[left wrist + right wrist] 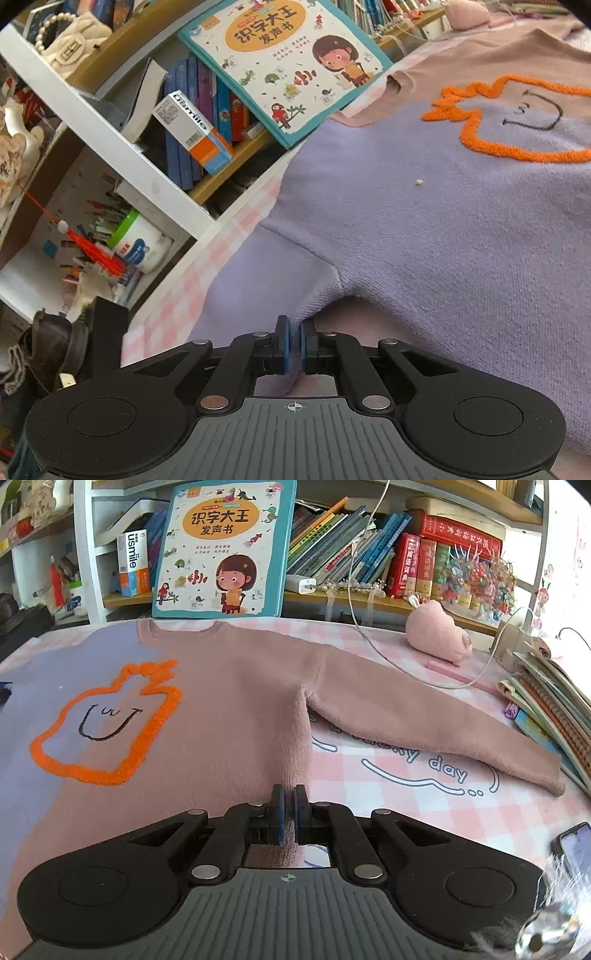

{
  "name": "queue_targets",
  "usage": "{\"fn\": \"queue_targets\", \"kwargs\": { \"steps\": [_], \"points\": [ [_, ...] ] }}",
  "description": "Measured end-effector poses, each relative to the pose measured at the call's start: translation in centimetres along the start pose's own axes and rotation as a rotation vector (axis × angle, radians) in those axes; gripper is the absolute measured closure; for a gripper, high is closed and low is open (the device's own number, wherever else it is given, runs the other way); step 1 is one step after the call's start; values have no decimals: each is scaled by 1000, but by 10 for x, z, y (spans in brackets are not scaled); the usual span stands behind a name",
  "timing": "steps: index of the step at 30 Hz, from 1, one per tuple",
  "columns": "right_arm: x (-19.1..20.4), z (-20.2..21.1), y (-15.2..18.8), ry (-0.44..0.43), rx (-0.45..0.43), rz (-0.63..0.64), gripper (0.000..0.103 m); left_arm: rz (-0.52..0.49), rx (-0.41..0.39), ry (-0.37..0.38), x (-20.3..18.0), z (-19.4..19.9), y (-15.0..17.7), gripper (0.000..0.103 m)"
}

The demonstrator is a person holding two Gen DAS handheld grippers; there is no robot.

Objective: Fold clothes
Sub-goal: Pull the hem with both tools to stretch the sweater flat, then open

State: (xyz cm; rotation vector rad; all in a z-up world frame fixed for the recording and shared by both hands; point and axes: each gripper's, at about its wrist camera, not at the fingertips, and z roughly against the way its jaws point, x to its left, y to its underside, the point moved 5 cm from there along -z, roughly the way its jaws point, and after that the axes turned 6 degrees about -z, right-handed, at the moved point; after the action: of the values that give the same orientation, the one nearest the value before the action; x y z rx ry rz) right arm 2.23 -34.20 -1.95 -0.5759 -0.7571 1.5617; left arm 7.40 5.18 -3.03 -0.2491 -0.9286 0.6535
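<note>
Both hand-held grippers pinch the purple-and-pink knitted sweater [229, 701] on the pink-checked worktop [388, 801]: left [294, 328] at its purple edge, right [289, 797] at its pink edge.

We see a table under a pink-and-white checked cloth [388, 786], and we take the two-tone sweater [236, 709] spread flat on it as our landmark. Beyond its collar a picture book [225, 546] stands against the shelves. Past its outstretched pink sleeve lie a pink plush toy [439, 637], a white cable [373, 642] and a stack of notebooks [550, 701]; nearer us, a phone [576, 845].
</note>
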Motion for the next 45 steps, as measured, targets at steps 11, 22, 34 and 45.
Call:
{"fn": "queue_targets", "kwargs": {
  "steps": [11, 22, 34, 45],
  "points": [
    [-14, 30, 17, -77, 3, -124, 88, 538, -17, 234, 17, 71, 38, 71],
    [-8, 74, 61, -133, -6, -166, 74, 840, -67, 398, -44, 104, 57, 68],
    [25, 89, 82, -153, -48, -80, 94, 843, -96, 379, -68, 125, 57, 95],
    [15, 103, 81, -82, -102, -92, 95, 861, -131, 373, -61, 128, 65, 99]
  ]
}}
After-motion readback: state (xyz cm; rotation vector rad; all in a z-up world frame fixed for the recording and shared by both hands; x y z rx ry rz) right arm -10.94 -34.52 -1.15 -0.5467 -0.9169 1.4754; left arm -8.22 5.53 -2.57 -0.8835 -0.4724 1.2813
